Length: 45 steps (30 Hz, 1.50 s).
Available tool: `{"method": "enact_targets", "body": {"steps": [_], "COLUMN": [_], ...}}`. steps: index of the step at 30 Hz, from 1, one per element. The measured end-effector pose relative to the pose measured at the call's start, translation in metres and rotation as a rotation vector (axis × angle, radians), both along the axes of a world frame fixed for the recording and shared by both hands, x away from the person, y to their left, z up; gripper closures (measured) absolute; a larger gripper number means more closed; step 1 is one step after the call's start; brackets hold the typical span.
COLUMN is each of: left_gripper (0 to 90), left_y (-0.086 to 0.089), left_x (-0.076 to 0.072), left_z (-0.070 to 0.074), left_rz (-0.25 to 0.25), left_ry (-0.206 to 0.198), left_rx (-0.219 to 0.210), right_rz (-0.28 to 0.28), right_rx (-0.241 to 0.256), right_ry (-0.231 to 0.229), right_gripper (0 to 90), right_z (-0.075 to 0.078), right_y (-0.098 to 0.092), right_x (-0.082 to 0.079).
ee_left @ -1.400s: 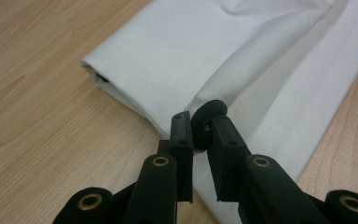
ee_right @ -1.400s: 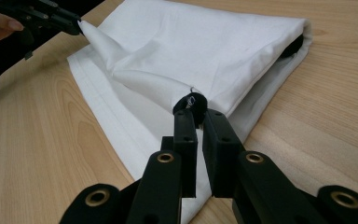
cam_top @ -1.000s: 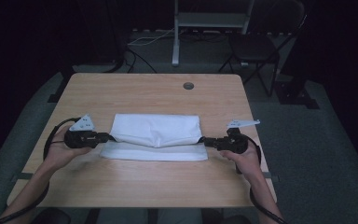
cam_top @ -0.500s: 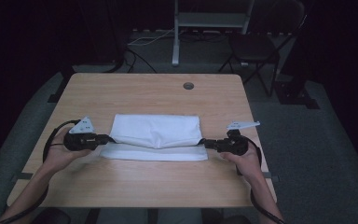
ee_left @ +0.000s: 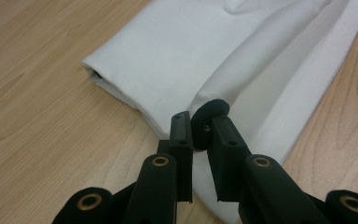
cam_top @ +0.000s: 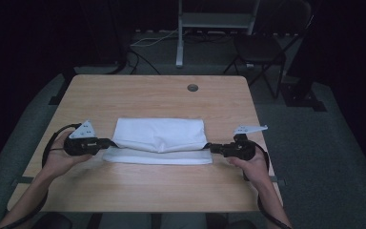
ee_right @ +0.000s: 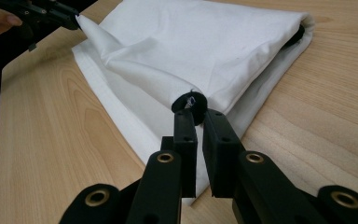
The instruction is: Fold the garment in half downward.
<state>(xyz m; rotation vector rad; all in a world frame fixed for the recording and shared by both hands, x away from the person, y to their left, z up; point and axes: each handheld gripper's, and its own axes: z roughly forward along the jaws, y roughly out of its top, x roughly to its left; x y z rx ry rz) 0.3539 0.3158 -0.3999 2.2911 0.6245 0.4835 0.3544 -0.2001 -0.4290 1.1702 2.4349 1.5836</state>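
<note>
The jaws of the left gripper [ee_left: 199,128] are closed on a corner of the white cloth [cam_top: 159,140], and those of the right gripper [ee_right: 195,114] are clamped on the opposite corner of the same upper layer. The cloth is laid folded on the wooden table [cam_top: 147,195], near its front half, between the two grippers. The pinched layer is lifted slightly off the lower layer at both ends. Each gripper is held low, just above the tabletop.
</note>
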Motion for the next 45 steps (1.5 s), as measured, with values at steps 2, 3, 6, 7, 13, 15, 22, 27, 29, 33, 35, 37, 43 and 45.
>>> {"method": "enact_targets", "body": {"steps": [2, 3, 6, 7, 13, 15, 22, 27, 29, 33, 35, 37, 43, 45], "left_gripper": [80.1, 80.1, 80.1, 80.1, 80.0, 80.0, 79.7, 79.7, 79.6, 79.2, 78.9, 78.9, 78.4, 77.5], "left_y": [0.000, 0.000, 0.001, 0.001, 0.001, 0.000, 0.001, 0.001, 0.001, 0.002, 0.003, 0.004, 0.006, 0.008], "left_x": [-0.001, -0.001, -0.002, -0.003, -0.006, -0.008, -0.010, -0.014, -0.016, -0.017, -0.018, -0.019, -0.021, -0.022], "left_z": [0.000, 0.000, 0.000, 0.000, 0.002, 0.003, 0.002, 0.002, 0.001, -0.003, -0.005, -0.007, -0.012, -0.012], "left_rz": [0.000, -0.001, -0.001, -0.005, -0.011, -0.013, -0.015, -0.022, -0.023, -0.025, -0.023, -0.023, -0.026, -0.026], "left_ry": [-0.002, -0.003, -0.002, -0.003, -0.012, -0.016, -0.014, -0.017, -0.017, -0.007, -0.001, 0.003, 0.015, 0.018], "left_rx": [0.004, 0.006, -0.001, 0.002, 0.002, 0.005, 0.010, 0.016, 0.019, 0.028, 0.027, 0.026, 0.024, 0.014], "right_rz": [0.003, 0.003, 0.005, 0.005, 0.012, 0.013, 0.019, 0.023, 0.024, 0.032, 0.034, 0.030, 0.037, 0.045], "right_rx": [-0.003, -0.002, -0.003, -0.002, -0.004, -0.006, -0.015, -0.016, -0.017, -0.021, -0.026, -0.026, -0.039, -0.050], "right_ry": [-0.003, -0.002, -0.004, -0.005, -0.009, -0.010, -0.001, 0.003, 0.003, 0.007, 0.005, 0.007, 0.010, 0.012], "right_gripper": [84.1, 84.1, 84.1, 84.2, 84.2, 84.2, 84.1, 84.1, 84.0, 83.7, 83.7, 83.8, 83.0, 82.4], "right_z": [0.000, 0.000, -0.001, -0.001, 0.001, 0.001, -0.002, -0.004, -0.004, -0.006, -0.006, -0.007, -0.007, -0.007], "right_y": [0.000, 0.000, 0.000, 0.000, -0.001, -0.001, -0.001, -0.002, -0.002, -0.001, -0.002, -0.003, -0.001, -0.001], "right_x": [-0.001, -0.001, -0.002, -0.003, -0.005, -0.006, -0.008, -0.010, -0.010, -0.012, -0.012, -0.012, -0.014, -0.014]}}
